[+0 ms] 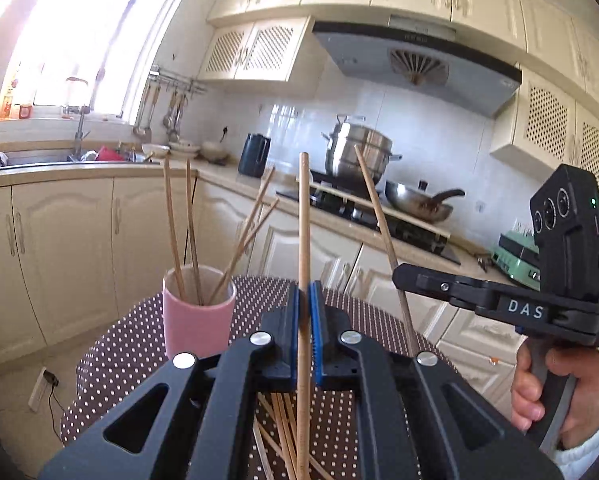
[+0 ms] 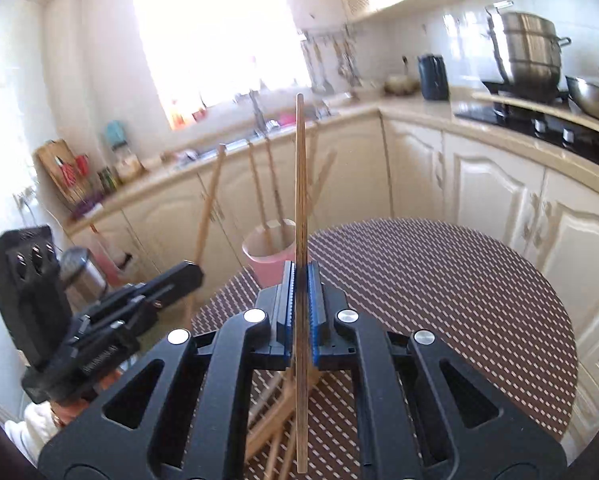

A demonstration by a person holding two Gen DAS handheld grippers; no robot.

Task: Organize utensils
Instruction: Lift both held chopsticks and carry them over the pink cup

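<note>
Meanwhile, over a round table (image 2: 479, 280) covered in a brown, white-dotted cloth, two black hand-held tongs each pinch a single wooden chopstick. The left gripper (image 1: 304, 300) has its blue-lined jaws drawn in tight on an upright chopstick (image 1: 304, 216), which rises from between the pads and runs down past them toward the tabletop. The right gripper (image 2: 302, 280) is likewise closed to a narrow slit on its own chopstick (image 2: 300, 184), held nearly vertical and crossing in front of the cup. Seen from the left wrist, the right gripper (image 1: 423, 276) enters from the right, gripped by a bare hand (image 1: 555, 384), with its chopstick (image 1: 375, 216) leaning slightly leftward at the top. Seen from the right wrist, the left gripper (image 2: 179, 276) reaches in from the left with its chopstick (image 2: 207, 216) tilted to the right at the top.

A pink cup (image 1: 197, 312) stands near the table's far-left edge, holding several chopsticks (image 1: 187, 236) that fan out above its rim. More loose chopsticks (image 1: 281, 432) lie in a crossed heap on the cloth at the near edge, beneath the two tools, partly hidden by them. Behind, a steel steamer pot (image 1: 359, 152) and a wok (image 1: 419, 202) sit on the stove along the cream kitchen counter.
</note>
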